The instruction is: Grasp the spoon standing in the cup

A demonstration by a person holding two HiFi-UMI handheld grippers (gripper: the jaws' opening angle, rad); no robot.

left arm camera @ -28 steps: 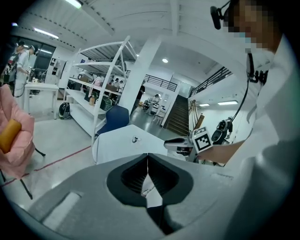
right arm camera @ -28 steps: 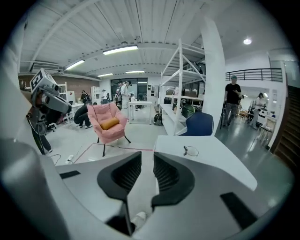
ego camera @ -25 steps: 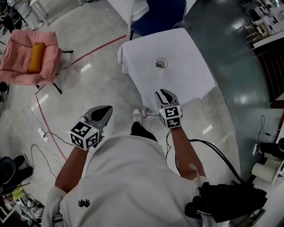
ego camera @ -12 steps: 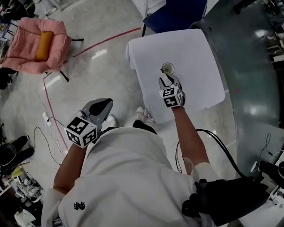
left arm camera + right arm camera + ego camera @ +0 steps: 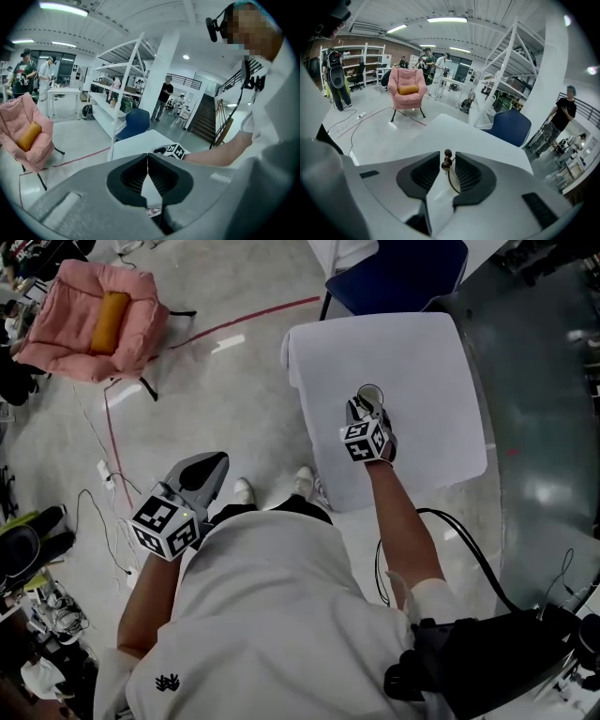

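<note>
**Right gripper arrives at the spoon, jaws closing in**

Nearest the person, the left gripper (image 5: 212, 463) hangs idle over the floor, its jaws pressed together on nothing. A second ago the right gripper (image 5: 362, 409) was back at the near edge of the white tabletop (image 5: 427, 362). Now it has crossed to the cup (image 5: 372, 393), and the spoon (image 5: 446, 160), standing in that cup, has its beaded handle between the jaws. They are closing but not yet pressing on it. The grasp looks moments from done. Beyond stands a blue chair (image 5: 398, 268).
</note>
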